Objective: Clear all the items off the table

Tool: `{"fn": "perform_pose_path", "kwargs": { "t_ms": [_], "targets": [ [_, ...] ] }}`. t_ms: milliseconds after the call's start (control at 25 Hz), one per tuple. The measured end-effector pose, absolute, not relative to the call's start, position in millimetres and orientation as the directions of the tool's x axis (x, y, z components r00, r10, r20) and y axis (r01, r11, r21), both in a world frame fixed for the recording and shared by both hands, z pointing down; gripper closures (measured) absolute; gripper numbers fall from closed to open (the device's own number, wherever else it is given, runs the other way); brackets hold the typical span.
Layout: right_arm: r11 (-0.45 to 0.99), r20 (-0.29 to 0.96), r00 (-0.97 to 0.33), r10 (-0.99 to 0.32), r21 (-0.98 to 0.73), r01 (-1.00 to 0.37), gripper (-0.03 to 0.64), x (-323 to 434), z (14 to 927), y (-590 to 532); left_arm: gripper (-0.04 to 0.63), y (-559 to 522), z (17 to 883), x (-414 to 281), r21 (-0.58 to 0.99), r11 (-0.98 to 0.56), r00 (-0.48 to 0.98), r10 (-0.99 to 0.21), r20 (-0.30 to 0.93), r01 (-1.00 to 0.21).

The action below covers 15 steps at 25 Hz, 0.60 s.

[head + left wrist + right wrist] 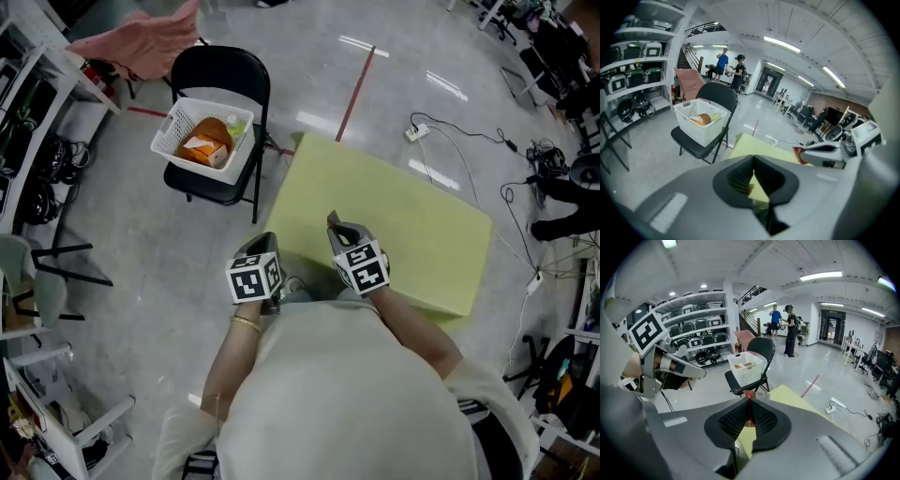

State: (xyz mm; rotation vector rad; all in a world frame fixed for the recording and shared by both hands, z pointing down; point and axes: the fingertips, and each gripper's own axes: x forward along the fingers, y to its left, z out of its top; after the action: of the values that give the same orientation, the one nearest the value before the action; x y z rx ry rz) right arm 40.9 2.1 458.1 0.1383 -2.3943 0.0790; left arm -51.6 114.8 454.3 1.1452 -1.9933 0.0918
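Lower centre: left gripper (262, 244) and right gripper (336, 225), jaws pressed together on nothing, above the bare yellow worktop (412, 225). Upper left: orange pack (204, 145) in the white basket (173, 127). Probably light and crushable; best pinched gently at an edge.

A large workshop-like lab: metal shelving (689, 324) stocked with gear at left, cables (469, 150) trailing across polished concrete floor (141, 234).

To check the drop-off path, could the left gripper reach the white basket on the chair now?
Probably yes: only open floor lies between the left gripper and the open-topped basket.
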Motion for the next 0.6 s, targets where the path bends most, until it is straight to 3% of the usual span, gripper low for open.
{"fn": "perform_pose_path", "kwargs": {
  "t_ms": [600],
  "targets": [
    [0.996, 0.655, -0.751, 0.084, -0.045, 0.072, 0.608, -59.9, 448.2, 70.8, 0.586, 204.4, 459.3, -116.4, 0.309, 0.731, -0.387, -0.613, 0.689, -0.609]
  ]
}}
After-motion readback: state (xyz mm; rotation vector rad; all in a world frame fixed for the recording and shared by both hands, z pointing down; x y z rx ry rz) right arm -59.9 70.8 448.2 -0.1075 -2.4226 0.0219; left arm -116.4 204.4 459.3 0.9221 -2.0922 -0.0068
